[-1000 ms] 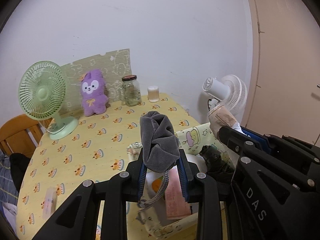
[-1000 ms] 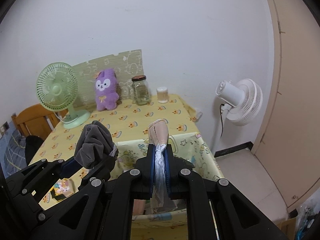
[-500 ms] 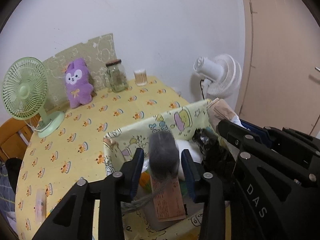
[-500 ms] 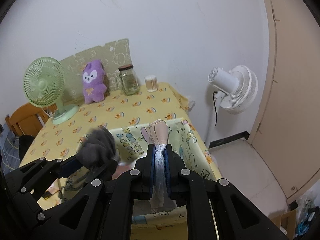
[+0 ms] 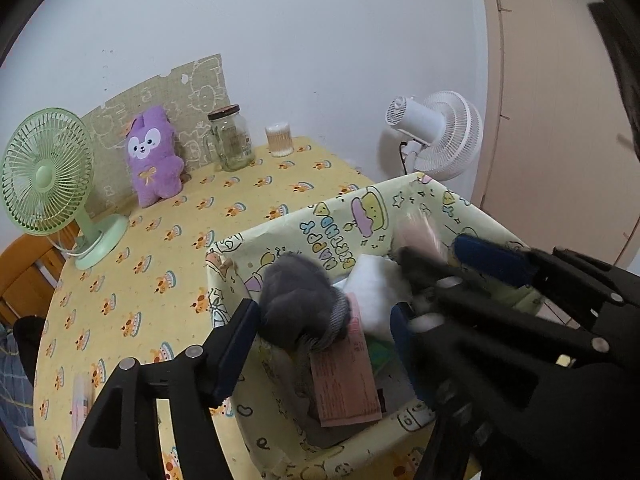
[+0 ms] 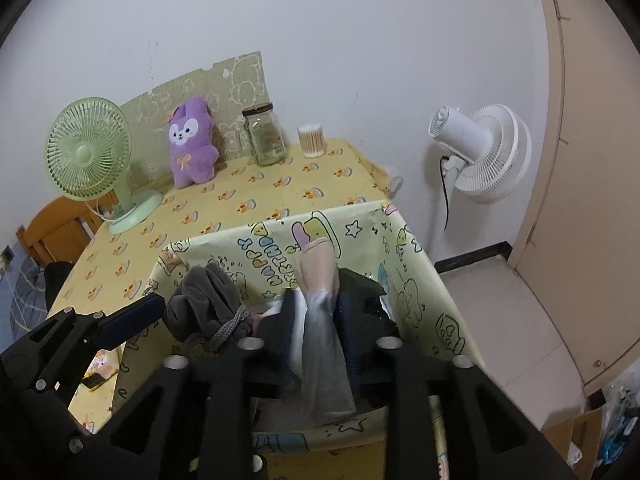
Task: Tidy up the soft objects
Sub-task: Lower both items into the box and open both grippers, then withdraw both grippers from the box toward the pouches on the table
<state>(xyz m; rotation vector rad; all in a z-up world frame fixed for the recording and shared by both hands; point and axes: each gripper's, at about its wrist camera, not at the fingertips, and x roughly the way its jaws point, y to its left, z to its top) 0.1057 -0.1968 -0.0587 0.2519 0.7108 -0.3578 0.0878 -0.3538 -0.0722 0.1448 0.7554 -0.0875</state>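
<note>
A yellow cartoon-print storage box (image 5: 340,220) stands at the table's near edge and also shows in the right wrist view (image 6: 256,248). My left gripper (image 5: 324,320) is open over the box. A grey sock bundle (image 5: 300,304) with a pink tag hangs between its jaws, free of the pads; it also shows in the right wrist view (image 6: 208,300). My right gripper (image 6: 316,312) is open over the box. A pink sock in a clear plastic sleeve (image 6: 320,280) stands loose between its jaws. White and dark soft items (image 5: 376,292) lie in the box.
On the yellow tablecloth (image 5: 160,248) stand a green desk fan (image 5: 44,176), a purple plush (image 5: 154,160), a glass jar (image 5: 232,140) and a cotton-swab tub (image 5: 280,140). A white floor fan (image 6: 480,148) stands right of the table. A wooden chair (image 6: 56,228) stands left.
Both grippers moved down over the box. The left jaws opened wide and released the grey sock bundle. The right jaws opened and released the pink sock.
</note>
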